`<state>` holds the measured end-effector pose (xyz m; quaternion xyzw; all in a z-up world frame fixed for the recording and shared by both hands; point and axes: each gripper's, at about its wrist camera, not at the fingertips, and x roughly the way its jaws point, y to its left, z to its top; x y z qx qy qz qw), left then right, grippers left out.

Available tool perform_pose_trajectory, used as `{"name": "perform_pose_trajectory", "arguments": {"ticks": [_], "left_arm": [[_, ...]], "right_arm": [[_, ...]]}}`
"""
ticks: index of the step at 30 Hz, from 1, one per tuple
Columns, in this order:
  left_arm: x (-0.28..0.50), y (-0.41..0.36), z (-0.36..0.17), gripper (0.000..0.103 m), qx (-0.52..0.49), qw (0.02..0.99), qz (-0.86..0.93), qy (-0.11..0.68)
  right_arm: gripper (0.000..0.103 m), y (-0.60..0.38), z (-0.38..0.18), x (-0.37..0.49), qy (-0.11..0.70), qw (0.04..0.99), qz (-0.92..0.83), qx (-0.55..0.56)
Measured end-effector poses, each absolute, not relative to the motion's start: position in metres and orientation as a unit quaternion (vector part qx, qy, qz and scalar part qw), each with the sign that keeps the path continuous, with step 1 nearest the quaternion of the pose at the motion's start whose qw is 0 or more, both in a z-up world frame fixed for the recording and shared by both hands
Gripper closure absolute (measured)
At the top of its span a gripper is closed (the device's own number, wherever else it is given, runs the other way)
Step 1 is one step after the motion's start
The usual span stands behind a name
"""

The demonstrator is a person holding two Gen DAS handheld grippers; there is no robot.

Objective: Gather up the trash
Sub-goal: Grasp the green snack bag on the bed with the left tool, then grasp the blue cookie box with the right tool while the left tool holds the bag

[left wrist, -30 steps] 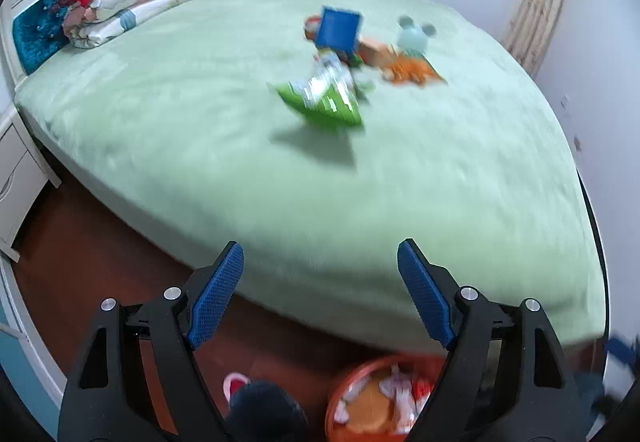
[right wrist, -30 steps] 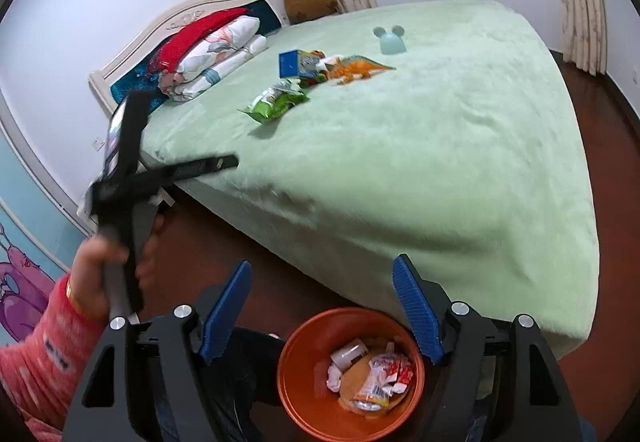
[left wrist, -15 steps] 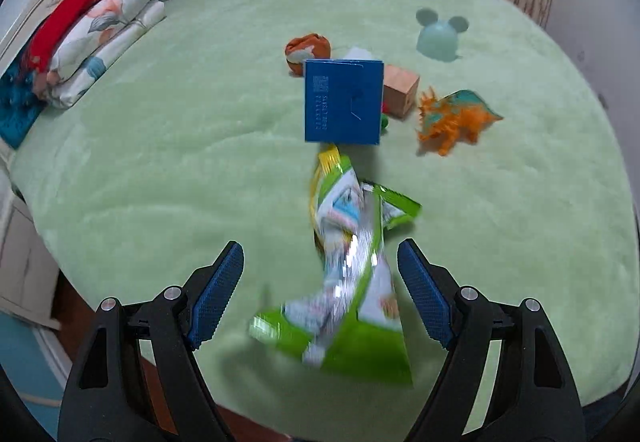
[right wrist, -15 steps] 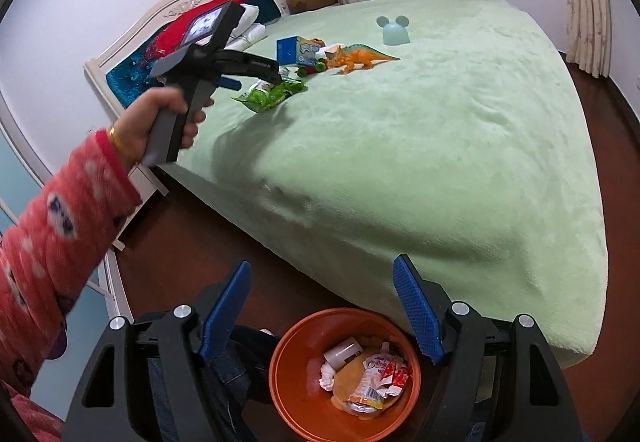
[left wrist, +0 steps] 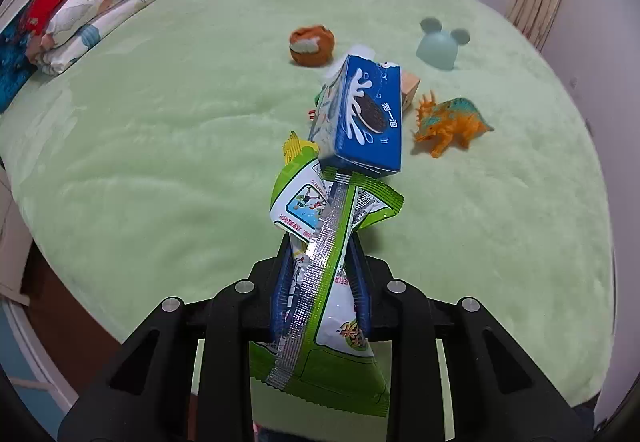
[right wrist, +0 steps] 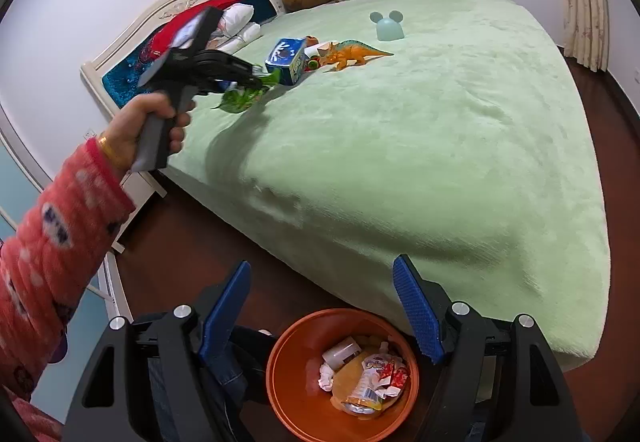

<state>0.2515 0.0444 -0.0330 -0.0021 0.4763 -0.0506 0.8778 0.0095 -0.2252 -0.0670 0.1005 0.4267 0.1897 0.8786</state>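
My left gripper (left wrist: pixel 320 266) is shut on a green and white snack wrapper (left wrist: pixel 324 282) over the green bed (left wrist: pixel 160 162). The wrapper's far end touches a blue cookie box (left wrist: pixel 364 118), which tilts behind it. In the right wrist view the left gripper (right wrist: pixel 256 76) holds the wrapper (right wrist: pixel 240 98) beside the box (right wrist: pixel 286 56). My right gripper (right wrist: pixel 320 306) is open and empty, above an orange bin (right wrist: pixel 288 394) with several wrappers in it, on the floor by the bed's near edge.
On the bed lie an orange dinosaur toy (left wrist: pixel 452 126), a pale blue mouse-eared object (left wrist: pixel 438 46), an orange-brown round item (left wrist: pixel 312 44) and a small wooden block (left wrist: pixel 410 86). Folded bedding (left wrist: pixel 92 10) is stacked by the headboard. Dark wood floor (right wrist: pixel 180 242) surrounds the bed.
My left gripper moved forward over the bed and shut on the green wrapper. The blue box has tipped over. The right gripper stayed open above the bin.
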Motion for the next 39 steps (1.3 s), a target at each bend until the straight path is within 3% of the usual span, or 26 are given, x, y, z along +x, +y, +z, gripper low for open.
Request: {"name": "perform_pose_trajectory", "arguments": {"ticks": [12,23,37,38,39], "left_arm": [[0.157,0.097,0.006,0.077,-0.031,0.919,-0.055,0.389],[0.091,0.137,0.0,0.077,-0.046,0.938,-0.018,0.344],[0.077,0.163,-0.019,0.077,-0.092,0.932,-0.022,0.351],[0.076,0.163,-0.019,0.077,-0.092,0.932,-0.023,0.35],[0.075,0.164,-0.019,0.077,-0.093,0.932,-0.023,0.35]], "right_arm": [[0.031,-0.184,-0.042,0.078,0.394,0.893,0.203,0.072],[0.031,-0.094,-0.023,0.202,0.37,0.91,0.182,0.031],[0.024,-0.014,-0.041,0.352,0.429,0.899,0.084,0.035],[0.024,-0.012,-0.044,0.357,0.436,0.896,0.075,0.029],[0.033,-0.011,-0.047,0.36,0.441,0.894,0.07,0.023]]}}
